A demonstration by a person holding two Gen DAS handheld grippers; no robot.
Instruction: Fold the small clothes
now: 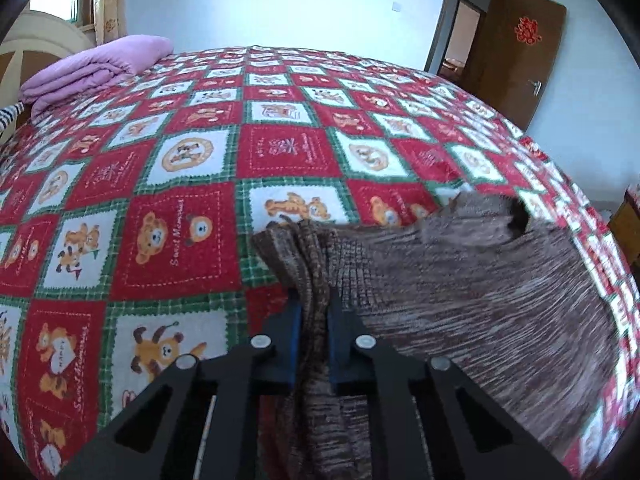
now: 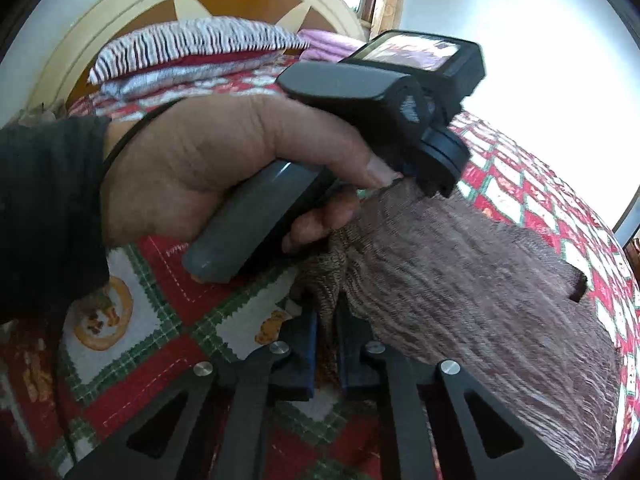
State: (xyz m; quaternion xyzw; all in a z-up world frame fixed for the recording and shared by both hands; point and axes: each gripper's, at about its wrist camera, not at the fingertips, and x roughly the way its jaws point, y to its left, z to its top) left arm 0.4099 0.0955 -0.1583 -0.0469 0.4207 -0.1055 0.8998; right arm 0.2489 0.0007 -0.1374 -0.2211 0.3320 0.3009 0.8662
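Nearest us, our left claw (image 1: pixel 314 308) pinches the ribbed hem of the brown knit garment (image 1: pixel 480 280), jaws nearly closed on bunched fabric. Our right claw (image 2: pixel 327 320) clamps the same edge just beside it. The garment stretches away rightward over the bed (image 1: pixel 180 200), so its long axis runs right from both claws.

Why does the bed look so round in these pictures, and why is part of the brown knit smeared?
Left wrist view: the fisheye lens bulges the teddy-bear bedspread into a dome with dark corners; the brown knit garment smears toward the right edge, sharp near the left tool. Right wrist view: the same curving, the window area behind blown out white, and the hand slightly soft.
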